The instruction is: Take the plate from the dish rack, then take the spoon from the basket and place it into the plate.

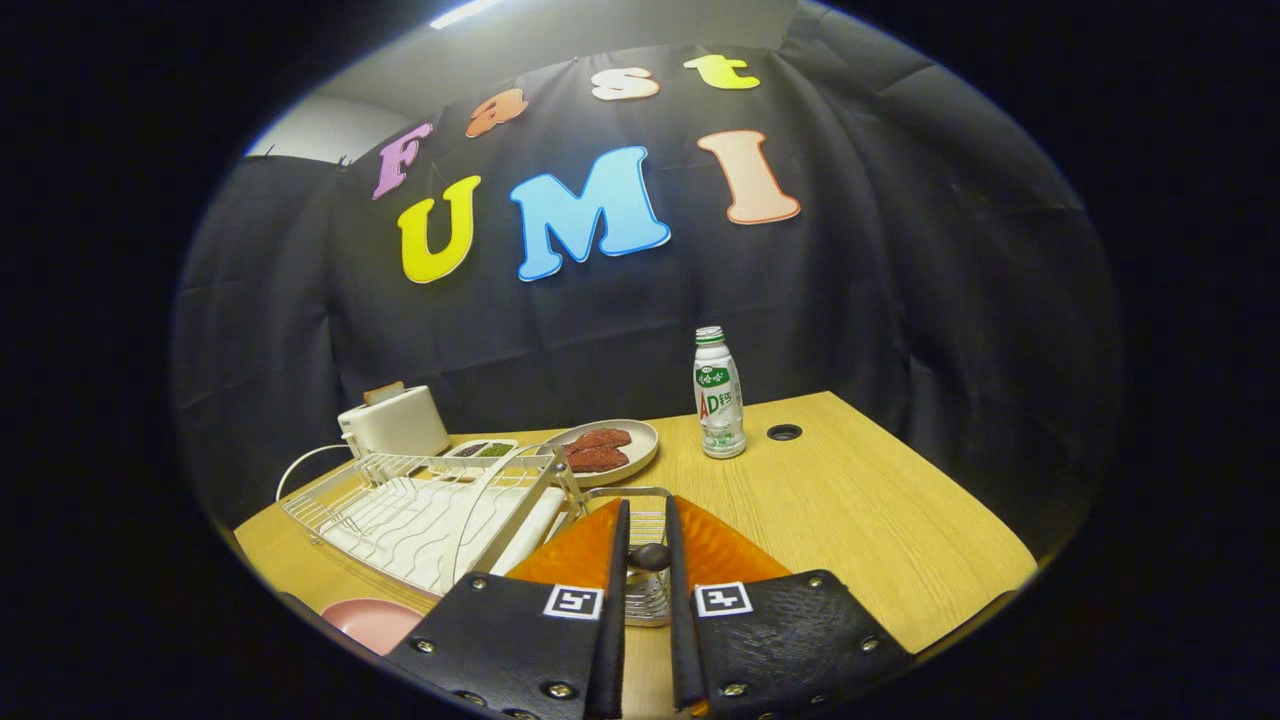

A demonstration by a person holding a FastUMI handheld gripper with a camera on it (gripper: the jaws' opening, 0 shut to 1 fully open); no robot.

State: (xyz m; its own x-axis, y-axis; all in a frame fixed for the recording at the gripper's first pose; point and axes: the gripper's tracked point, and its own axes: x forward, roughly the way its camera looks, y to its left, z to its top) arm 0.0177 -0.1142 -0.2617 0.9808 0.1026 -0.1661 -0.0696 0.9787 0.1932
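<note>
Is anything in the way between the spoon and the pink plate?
Nothing visible blocks it. The tongs are nearly closed around the dark spoon end, which sticks up from the wire basket. The pink plate lies on the table beside the dish rack. The spoon only needs lifting over the basket's rim.

The tool (648, 530) hangs over the basket (645, 590), its fingers drawn close on either side of the spoon's dark end (650, 556).
</note>
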